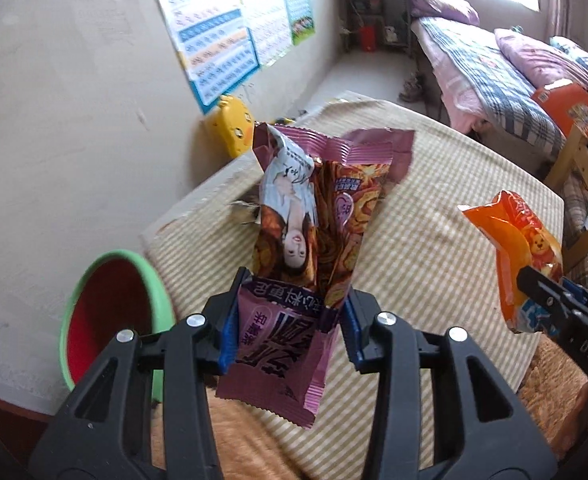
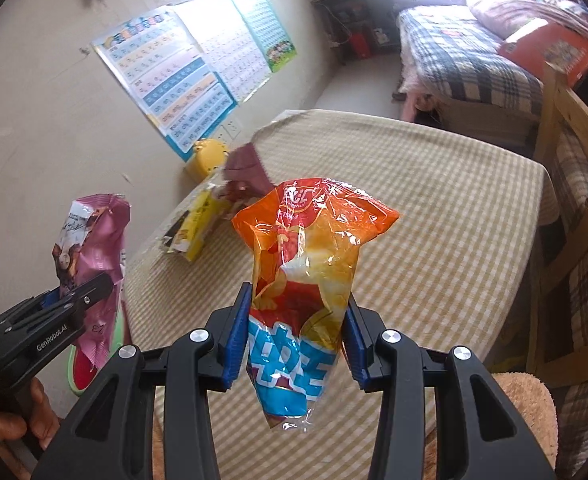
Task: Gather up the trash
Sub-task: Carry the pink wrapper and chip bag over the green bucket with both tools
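At far left waits the bin. My left gripper pinches a purple wrapper, half-closed; my right gripper likewise clamps an orange bag, both off the table. Next: carry both left, release over it.

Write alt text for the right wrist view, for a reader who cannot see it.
The right hand-held gripper holds an orange and blue snack bag upright above a table with a beige checked cloth. At left, the left hand-held gripper holds a purple wrapper over a green-rimmed bin; more wrappers lie on the table beyond.
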